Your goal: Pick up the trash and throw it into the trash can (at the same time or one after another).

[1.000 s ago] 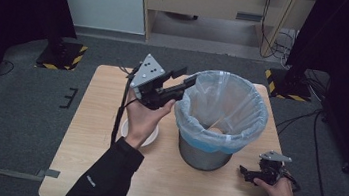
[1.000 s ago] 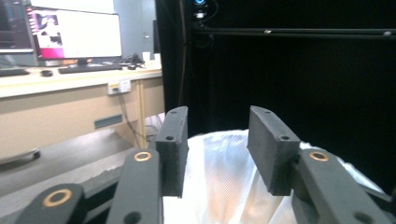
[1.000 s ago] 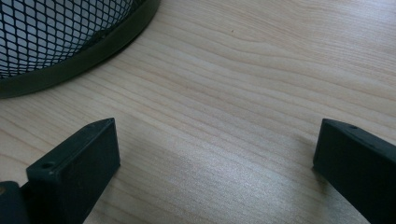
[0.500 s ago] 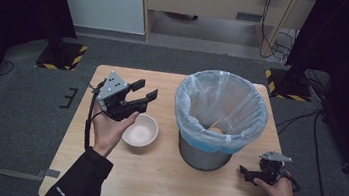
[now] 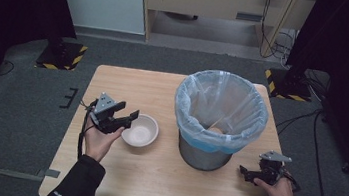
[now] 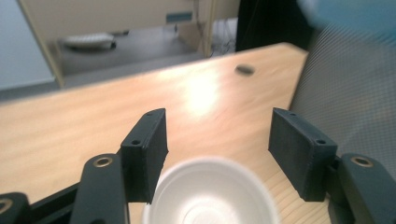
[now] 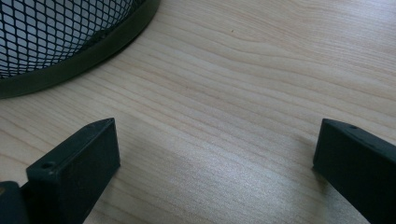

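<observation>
From the high view I see one white bowl (image 5: 140,130) sitting upright on the wooden counter (image 5: 162,96), left of the middle. It is round, plain and shallow, with nothing in it. My left tongs (image 5: 127,120) hang just beside its left rim, pointing at it; their jaws have just been opening and stand wide, gripping nothing. To the right of the bowl stands one wire-mesh waste bin (image 5: 204,152), lined with a pale blue plastic bag (image 5: 222,104) folded over its rim; a small brownish thing lies at the bottom, too small for me to name. My right tongs (image 5: 248,174) rest low on the counter near the bin's right foot, well apart from the bowl.

In the left gripper view I count two black jaws, spread far apart, with the bowl (image 6: 210,196) low between them, its rim blurred and bright. Neither pad touches it as far as I can tell. The mesh wall of the bin (image 6: 350,88) rises on the right, and one small dark spot (image 6: 244,70) sits on the counter farther off.

In the right gripper view the right tongs are wide open over bare wood, holding nothing. The bin's dark base ring and mesh (image 7: 70,42) curve across the upper left corner.
</observation>
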A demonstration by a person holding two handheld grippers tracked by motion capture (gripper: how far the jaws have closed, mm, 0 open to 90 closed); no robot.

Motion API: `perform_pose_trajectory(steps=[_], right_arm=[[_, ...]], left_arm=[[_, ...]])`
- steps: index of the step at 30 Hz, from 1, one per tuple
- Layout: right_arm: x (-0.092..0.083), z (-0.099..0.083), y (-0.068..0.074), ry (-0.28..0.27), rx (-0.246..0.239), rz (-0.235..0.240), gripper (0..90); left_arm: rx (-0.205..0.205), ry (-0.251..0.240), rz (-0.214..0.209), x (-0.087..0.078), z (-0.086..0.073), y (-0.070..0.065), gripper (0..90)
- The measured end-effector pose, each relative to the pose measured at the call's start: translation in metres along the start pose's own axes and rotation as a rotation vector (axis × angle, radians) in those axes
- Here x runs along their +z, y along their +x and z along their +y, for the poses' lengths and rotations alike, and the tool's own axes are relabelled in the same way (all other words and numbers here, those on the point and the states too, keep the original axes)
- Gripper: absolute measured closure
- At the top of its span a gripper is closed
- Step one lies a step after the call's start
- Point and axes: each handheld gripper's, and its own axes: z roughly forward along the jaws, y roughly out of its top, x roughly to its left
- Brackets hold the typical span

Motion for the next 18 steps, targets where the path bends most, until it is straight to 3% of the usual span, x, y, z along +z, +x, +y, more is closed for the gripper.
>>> perform_pose_trajectory(steps=[4, 12, 18], right_arm=[[0.000, 0.000, 0.000, 0.000, 0.000, 0.000, 0.8], [0.000, 0.000, 0.000, 0.000, 0.000, 0.000, 0.8], [0.000, 0.000, 0.000, 0.000, 0.000, 0.000, 0.8]], left_arm=[[0.010, 0.085, 0.045, 0.011, -0.018, 0.011, 35.7], [-0.031, 0.171, 0.070, 0.031, -0.044, 0.025, 34.5], [-0.038, 0.258, 0.091, 0.046, -0.062, 0.033, 34.6]])
